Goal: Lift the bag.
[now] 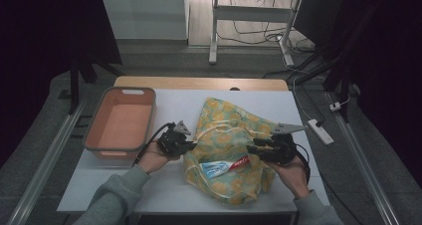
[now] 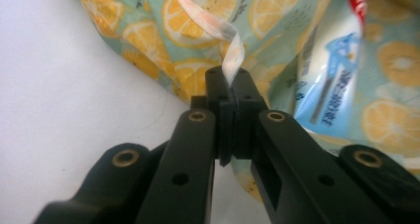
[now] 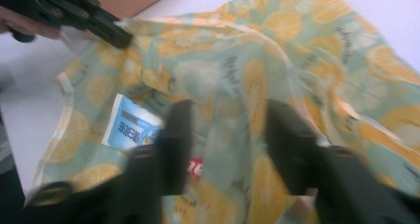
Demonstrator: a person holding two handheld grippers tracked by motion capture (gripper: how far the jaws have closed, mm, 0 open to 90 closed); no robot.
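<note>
Basin (image 1: 122, 123): a salmon-pink plastic tub sits at the far left of the desk (image 1: 169, 98); nothing shows in it, and it lies well apart from both tools.

Left tool (image 1: 175, 138): held in the person's left hand just left of the bag. In the left gripper view its jaws are clenched on the pale ribbon (image 2: 233, 60) at the bag's rim, the strip rising from between the tips. The pinch on the ribbon, rather than on the loose cloth, looks meant to pull that side of the mouth outward and keep it from folding shut.

Bag (image 1: 226, 130): a cloth pouch printed with orange slices on pale green, lying crumpled at the middle of the desk, its mouth turned toward the person's near side.

Toothpaste box (image 1: 224, 168): a blue, white and red carton lies in the mouth of the bag, partly under the cloth, near the front edge. It seems to be the thing going in or coming out; which one cannot be told.

Right tool (image 1: 256, 148): held in the right hand at the right side of the bag. In the right gripper view its jaws stand parted with printed cloth showing between them, but the view is blurred, so whether they grip the cloth cannot be told. Its place opposite the left tool suggests it is meant to spread the other side of the opening.
</note>
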